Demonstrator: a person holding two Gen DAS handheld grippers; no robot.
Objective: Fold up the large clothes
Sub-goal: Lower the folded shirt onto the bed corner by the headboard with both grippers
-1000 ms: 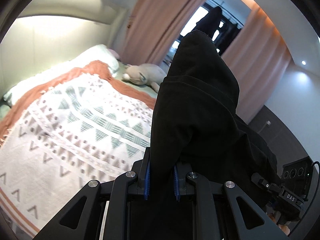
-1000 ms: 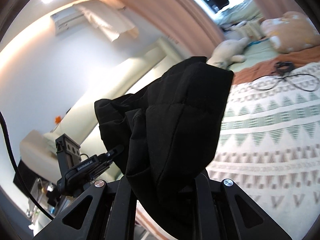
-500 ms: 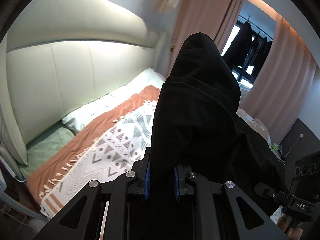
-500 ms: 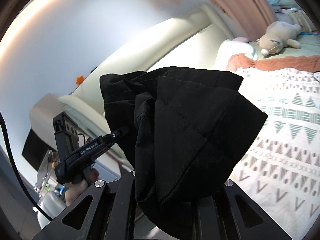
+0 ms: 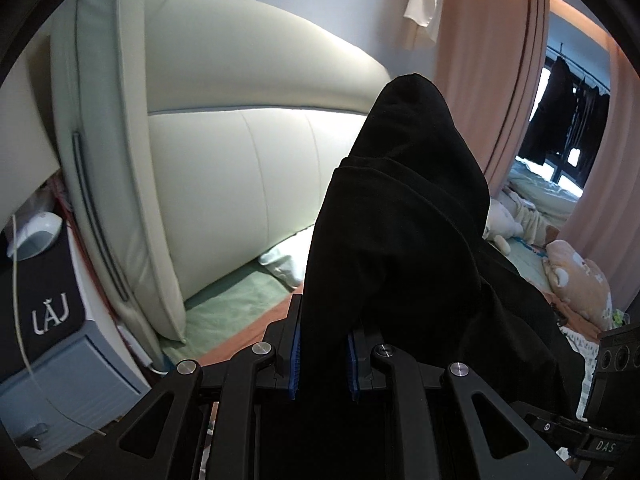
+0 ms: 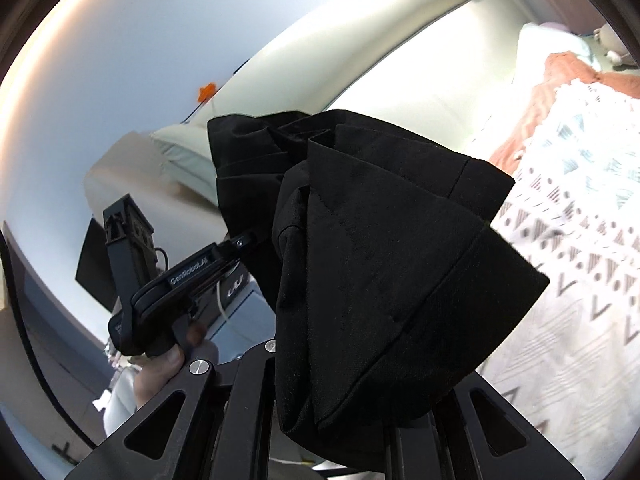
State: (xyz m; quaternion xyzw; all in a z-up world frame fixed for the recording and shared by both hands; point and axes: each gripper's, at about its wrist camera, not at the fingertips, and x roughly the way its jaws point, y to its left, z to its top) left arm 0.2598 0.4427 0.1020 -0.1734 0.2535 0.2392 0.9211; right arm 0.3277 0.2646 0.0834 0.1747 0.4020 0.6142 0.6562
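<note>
A large black garment (image 5: 400, 248) hangs bunched between both grippers, held up in the air over the bed. My left gripper (image 5: 322, 356) is shut on a fold of it, blue pads pressed on the cloth. In the right wrist view the black garment (image 6: 384, 264) drapes over my right gripper (image 6: 340, 412), whose fingertips are hidden under the cloth. The left gripper's body (image 6: 176, 280) shows there at the left, clamped on the garment's far edge.
A cream padded headboard (image 5: 256, 152) rises close ahead. A bed with a patterned white and orange blanket (image 6: 580, 208) lies to the right. Plush toys (image 5: 576, 280) sit by the pink curtains (image 5: 480, 80). A grey nightstand (image 5: 60, 360) with a cable stands at the left.
Both grippers have swung left with the garment, from facing the blanket and window to facing the headboard and nightstand. The grip on the cloth has not changed.
</note>
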